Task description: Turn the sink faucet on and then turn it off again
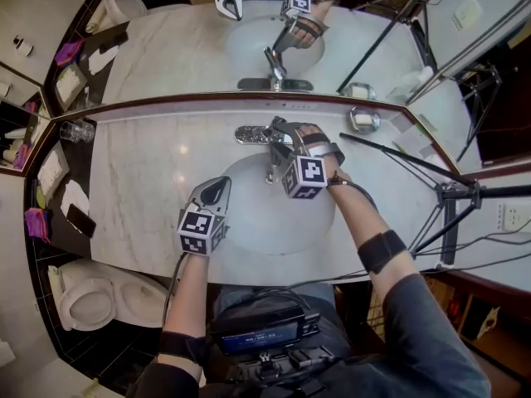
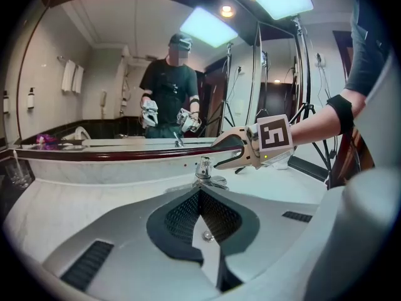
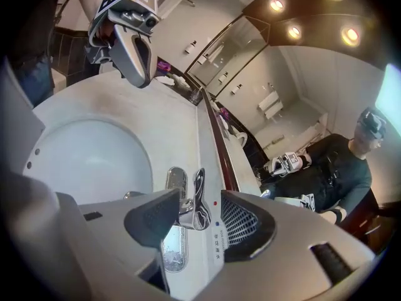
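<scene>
Both grippers: left gripper [image 2: 200, 199] closed, empty, before faucet [image 2: 205, 173]; right gripper [image 3: 199, 221] gaping astride lever [image 3: 198, 193].
Risk: off-centre closing, jaws slip off lever.

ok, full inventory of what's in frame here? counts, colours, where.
counter: 1, pale marble, along the mirror
mirror: 1, behind the counter
sink basin: 1, white, counter centre
faucet: 1, chrome, behind the basin
soap dish: 1, silver, right of the faucet
glasses: count unclear, clear, counter's far left corner
toilet: 1, white, floor at lower left
tripod: at least 1, black, right of the counter
left gripper: 1, grey, jaws shut, empty, over the basin's left rim
right gripper: 1, grey, jaws open around the faucet lever, not pressing it
</scene>
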The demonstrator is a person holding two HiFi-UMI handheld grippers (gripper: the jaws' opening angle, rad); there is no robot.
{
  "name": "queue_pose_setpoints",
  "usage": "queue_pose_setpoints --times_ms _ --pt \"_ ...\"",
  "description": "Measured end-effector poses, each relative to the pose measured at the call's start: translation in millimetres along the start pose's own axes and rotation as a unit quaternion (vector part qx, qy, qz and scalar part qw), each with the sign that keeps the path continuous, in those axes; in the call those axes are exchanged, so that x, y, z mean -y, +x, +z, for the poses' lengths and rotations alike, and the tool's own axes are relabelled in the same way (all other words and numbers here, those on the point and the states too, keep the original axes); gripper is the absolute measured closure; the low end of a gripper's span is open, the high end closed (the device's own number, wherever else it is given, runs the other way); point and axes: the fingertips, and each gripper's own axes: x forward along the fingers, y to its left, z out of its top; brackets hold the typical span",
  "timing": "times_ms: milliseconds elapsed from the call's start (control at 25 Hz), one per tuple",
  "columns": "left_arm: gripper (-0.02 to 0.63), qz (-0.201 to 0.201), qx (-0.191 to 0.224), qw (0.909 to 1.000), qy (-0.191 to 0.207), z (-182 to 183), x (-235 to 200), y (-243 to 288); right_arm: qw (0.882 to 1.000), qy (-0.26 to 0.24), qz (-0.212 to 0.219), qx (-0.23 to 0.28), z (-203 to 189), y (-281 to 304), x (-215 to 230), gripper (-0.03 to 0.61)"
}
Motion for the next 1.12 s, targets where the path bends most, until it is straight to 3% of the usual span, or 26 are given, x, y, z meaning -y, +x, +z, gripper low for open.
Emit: queue_pose_setpoints --times_ms 640,1120 --pt "0.611 0.007 -0.01 0.9998 -0.018 -17 -9 1 0.996 -0.071 0.043 -0.019 0 29 -22 0.414" --pt "0.611 0.002 -0.007 0.9997 -0.024 -16 -5 9 0.994 -0.087 0.054 -0.033 1 30 -31 0.436"
